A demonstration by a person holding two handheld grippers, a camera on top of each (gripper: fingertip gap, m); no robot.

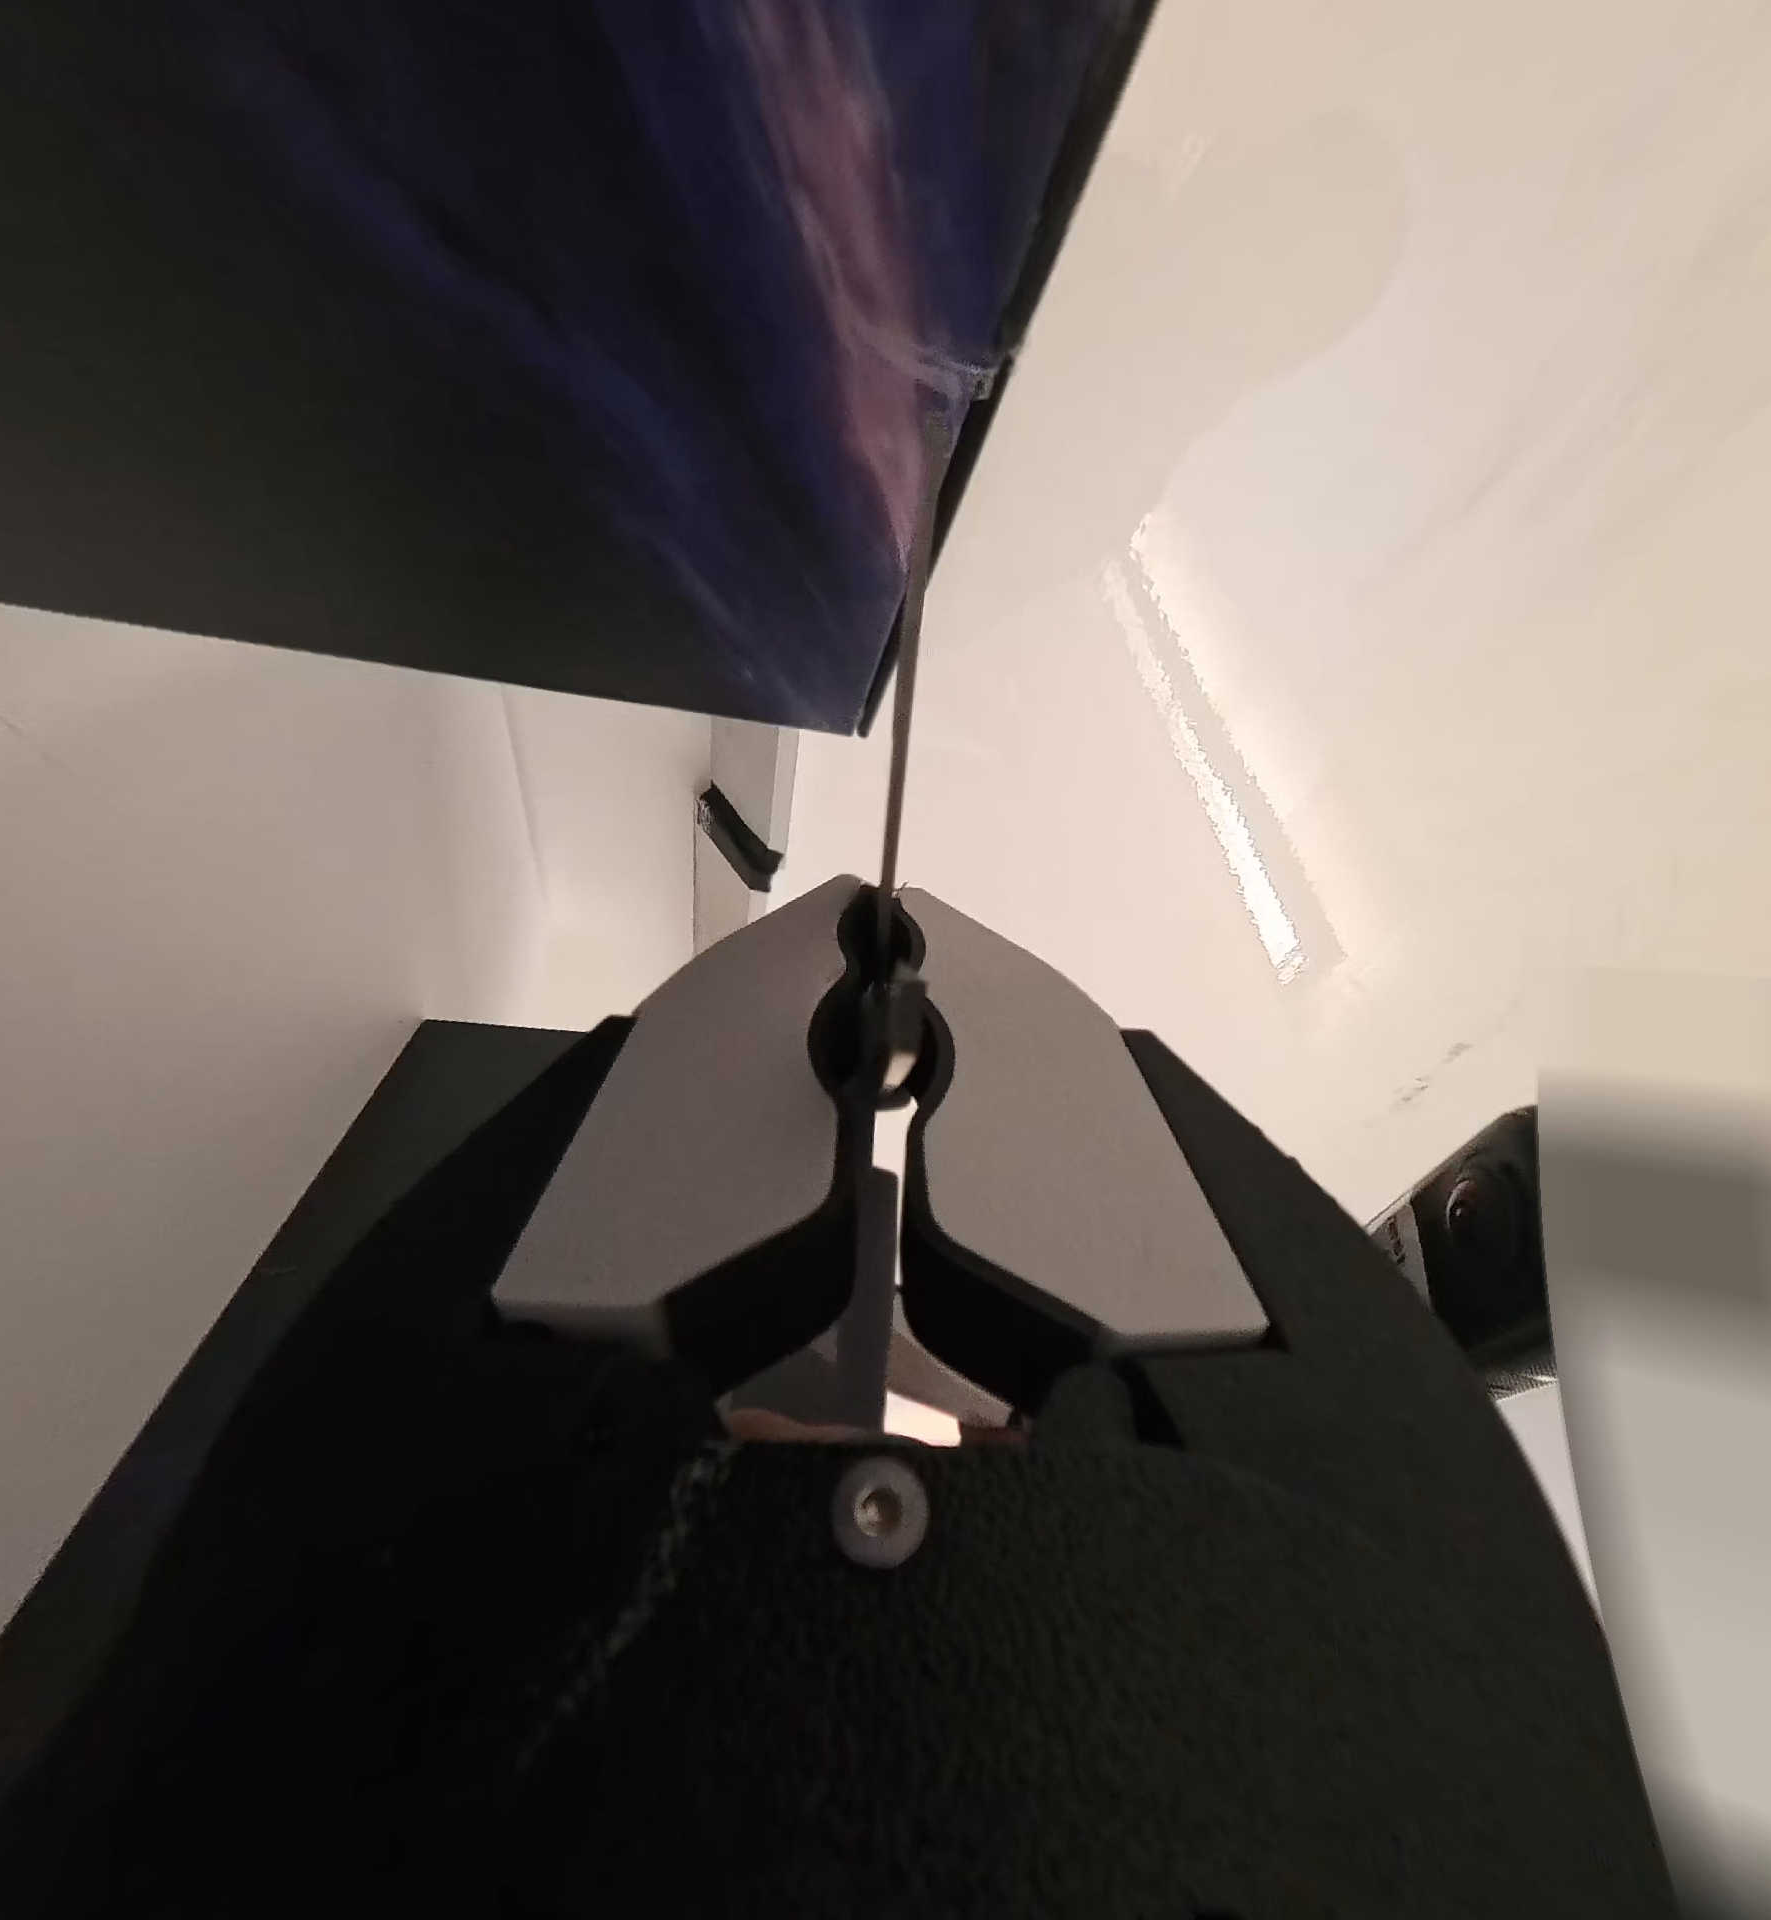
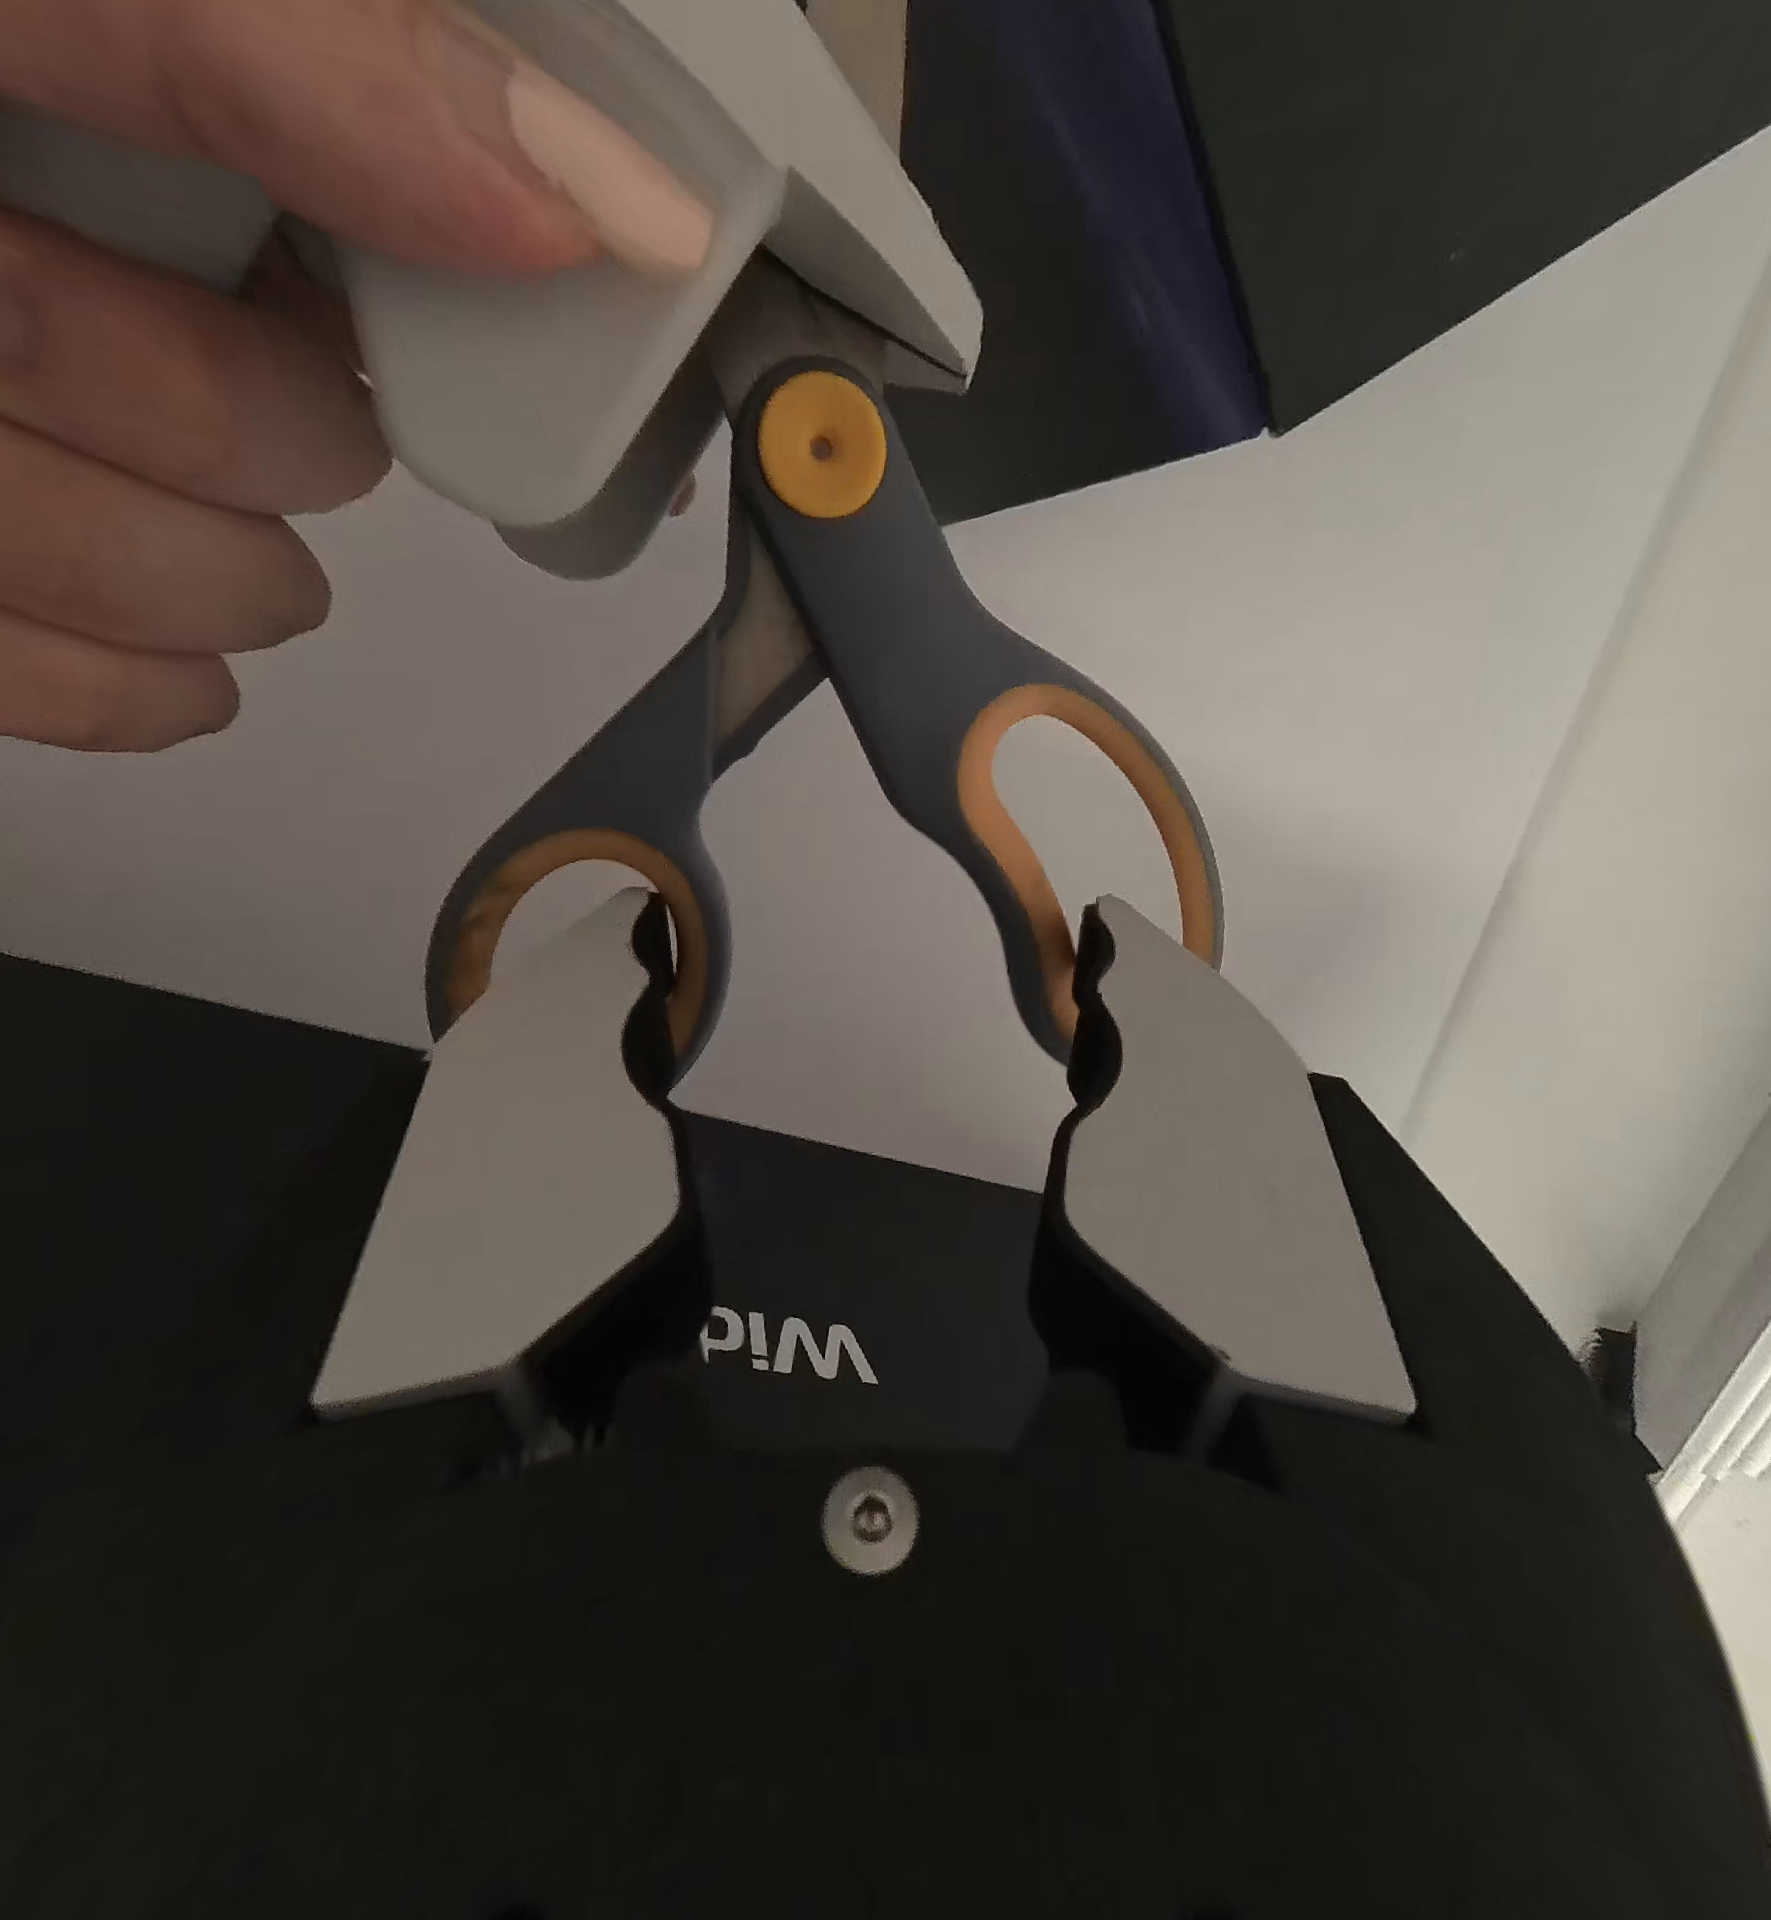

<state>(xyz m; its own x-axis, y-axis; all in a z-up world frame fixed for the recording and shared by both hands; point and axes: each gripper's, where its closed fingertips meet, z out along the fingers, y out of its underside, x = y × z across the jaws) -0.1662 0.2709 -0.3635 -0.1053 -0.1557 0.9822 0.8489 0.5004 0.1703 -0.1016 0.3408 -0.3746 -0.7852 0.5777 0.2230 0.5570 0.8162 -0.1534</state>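
My left gripper [image 1: 876, 914] is shut on the blades of a pair of scissors, which show edge-on as a thin metal strip [image 1: 907, 675] rising from the fingertips. In the right wrist view the scissors [image 2: 860, 623] have grey handles with orange-lined loops and a yellow pivot [image 2: 824, 447]. My right gripper [image 2: 865, 914] is open, with one fingertip inside each handle loop, and the handles are spread apart. The left gripper [image 2: 767, 353] shows above, clamped on the blades just past the pivot, with a person's hand [image 2: 133, 468] around it.
A dark panel with a blue-purple picture [image 1: 548, 312] hangs close above the left gripper and also shows in the right wrist view [image 2: 1483, 156]. A black box with white lettering [image 2: 860, 1299] lies below. White walls surround. A camera lens [image 1: 1473, 1205] sits at the right.
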